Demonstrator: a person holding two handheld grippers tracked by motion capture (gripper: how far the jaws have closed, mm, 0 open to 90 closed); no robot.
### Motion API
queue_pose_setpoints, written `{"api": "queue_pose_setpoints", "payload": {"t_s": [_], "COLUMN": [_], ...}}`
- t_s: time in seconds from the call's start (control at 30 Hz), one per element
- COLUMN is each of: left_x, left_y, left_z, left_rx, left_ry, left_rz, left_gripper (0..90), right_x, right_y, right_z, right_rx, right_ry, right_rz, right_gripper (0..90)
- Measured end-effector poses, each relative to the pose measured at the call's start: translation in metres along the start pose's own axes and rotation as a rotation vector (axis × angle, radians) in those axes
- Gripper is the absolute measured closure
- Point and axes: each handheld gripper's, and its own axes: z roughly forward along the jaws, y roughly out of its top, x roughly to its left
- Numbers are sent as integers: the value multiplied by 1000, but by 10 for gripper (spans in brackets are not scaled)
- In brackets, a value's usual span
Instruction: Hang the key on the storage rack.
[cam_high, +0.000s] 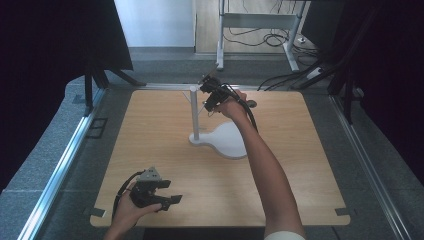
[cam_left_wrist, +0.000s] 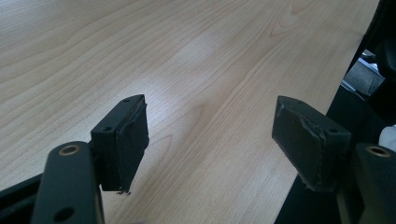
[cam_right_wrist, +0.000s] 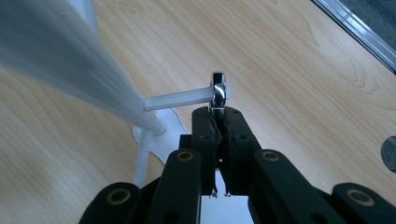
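Tongs on the left (cam_high: 167, 196) hover released over the tabletop (cam_high: 160, 145) near its near-left corner, jaws spread wide on nothing, seemingly parked out of the way. Toward the far edge's middle stands a white stand (cam_high: 220, 137), its horizontal peg (cam_right_wrist: 180, 98) jutting out. The right tongs (cam_right_wrist: 219, 112) are clenched on a shiny metal ring (cam_right_wrist: 218, 89) at the peg's tip, probably for threading on or off.
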Motion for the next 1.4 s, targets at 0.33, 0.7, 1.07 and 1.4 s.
{"api": "queue_pose_setpoints", "payload": {"t_s": [0.33,0.7,1.07,1.4], "left_x": [-1,-3,-3,-2], "left_y": [0,1,0,0], "left_z": [3,7,8,10], "left_rx": [6,15,21,30], "left_ry": [-2,-4,-1,4], "left_rz": [7,11,11,10], "left_gripper": [275,275,275,275], "right_x": [12,21,21,23], "right_y": [-7,-17,-39,-87], "right_z": [4,-5,-26,-48], "right_rx": [-9,-38,-111,-218], "right_ry": [33,87,96,120], "right_rz": [-22,-39,-13,-14], "right_gripper": [839,746,597,539]}}
